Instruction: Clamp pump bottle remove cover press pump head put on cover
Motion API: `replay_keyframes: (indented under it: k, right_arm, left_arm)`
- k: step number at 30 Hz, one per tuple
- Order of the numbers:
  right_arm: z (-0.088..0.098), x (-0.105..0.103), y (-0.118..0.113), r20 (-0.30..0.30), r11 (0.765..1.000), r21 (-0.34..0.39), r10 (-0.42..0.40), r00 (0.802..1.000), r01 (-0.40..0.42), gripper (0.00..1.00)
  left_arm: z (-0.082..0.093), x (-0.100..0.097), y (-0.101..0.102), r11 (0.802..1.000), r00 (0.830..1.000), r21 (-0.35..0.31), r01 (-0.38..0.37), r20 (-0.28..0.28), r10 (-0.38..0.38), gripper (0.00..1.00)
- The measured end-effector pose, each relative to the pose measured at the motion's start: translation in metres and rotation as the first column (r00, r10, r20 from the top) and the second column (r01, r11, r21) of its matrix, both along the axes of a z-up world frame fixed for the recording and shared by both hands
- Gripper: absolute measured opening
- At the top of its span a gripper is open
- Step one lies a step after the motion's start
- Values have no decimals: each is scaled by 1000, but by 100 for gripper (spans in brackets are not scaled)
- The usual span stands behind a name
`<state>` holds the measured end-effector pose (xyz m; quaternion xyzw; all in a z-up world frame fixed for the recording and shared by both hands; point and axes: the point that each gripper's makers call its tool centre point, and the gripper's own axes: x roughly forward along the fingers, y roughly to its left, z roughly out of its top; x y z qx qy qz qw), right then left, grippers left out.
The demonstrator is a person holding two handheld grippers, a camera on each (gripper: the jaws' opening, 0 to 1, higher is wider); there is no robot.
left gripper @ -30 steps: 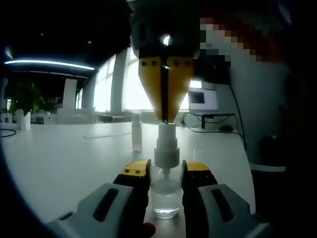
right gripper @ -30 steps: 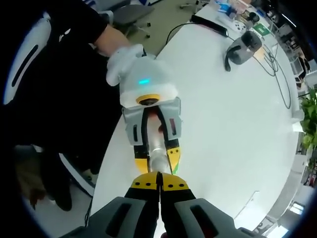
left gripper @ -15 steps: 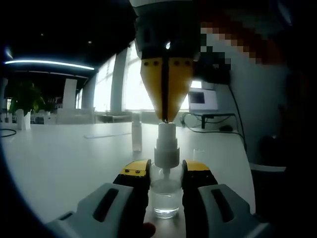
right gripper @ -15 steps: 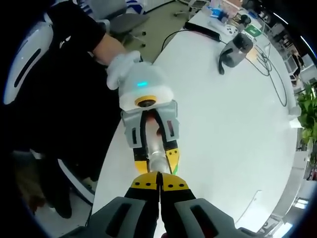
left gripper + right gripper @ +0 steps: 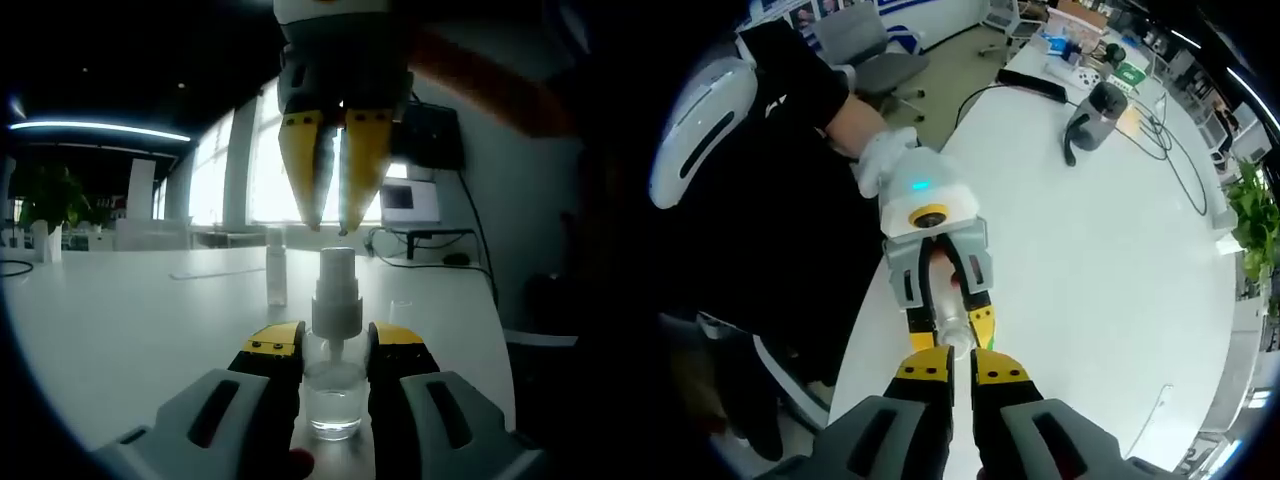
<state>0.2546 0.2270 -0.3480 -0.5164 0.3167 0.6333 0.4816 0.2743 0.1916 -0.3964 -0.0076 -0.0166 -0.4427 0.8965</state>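
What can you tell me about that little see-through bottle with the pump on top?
The pump bottle is small, with a clear body that looks like plastic or glass and holds clear liquid. A white pump head rises on a thin stem, with no cover on it. It stands upright on the white table near its edge, clamped between the left gripper and its yellow-tipped jaws. The right gripper hangs just above the pump head, jaws slightly apart, not touching it.

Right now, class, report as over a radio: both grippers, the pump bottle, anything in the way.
Left gripper shut on pump bottle. Right gripper open, just above pump head, apart. Small bottle stands behind, not in the way.
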Motion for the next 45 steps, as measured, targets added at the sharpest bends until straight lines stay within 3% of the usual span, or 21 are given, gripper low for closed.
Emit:
replay_keyframes:
  k: [3, 10, 24, 26, 30, 35, 36, 38, 45]
  right_arm:
    - [2, 3, -2, 4, 1000, 14, -12, 1000, 12, 4]
    - [12, 6, 3, -12, 991, 127, -44, 999, 45, 9]
    - [16, 12, -10, -24, 958, 258, -122, 992, 124, 12]
    - [20, 13, -9, -27, 942, 306, -139, 990, 140, 12]
    - [24, 18, -8, -37, 887, 426, -180, 983, 179, 14]
    - [20, 18, -21, -51, 844, 489, -225, 973, 221, 16]
    - [23, 17, -21, -69, 814, 527, -243, 968, 242, 16]
    - [26, 16, -22, -90, 780, 570, -255, 963, 260, 16]
    - [29, 15, -33, -97, 708, 644, -300, 949, 289, 17]
  left_arm:
    - [0, 0, 0, 1000, 1000, 0, 0, 1, 0, 16]
    - [0, 1, 0, 1000, 1000, 0, -1, 0, 1, 16]
    - [0, 1, 1, 1000, 1000, 0, -6, -1, 6, 16]
    - [0, 1, 1, 1000, 1000, 0, -6, -1, 6, 16]
    - [0, 2, 1, 1000, 1000, 0, -5, -1, 5, 16]
    - [0, 1, 1, 1000, 1000, -1, -6, -2, 6, 16]
    - [0, 2, 1, 1000, 1000, -1, -6, -2, 6, 16]
    - [0, 2, 1, 1000, 1000, -1, -7, -1, 7, 16]
    - [-1, 2, 2, 1000, 1000, 0, -9, 0, 9, 16]
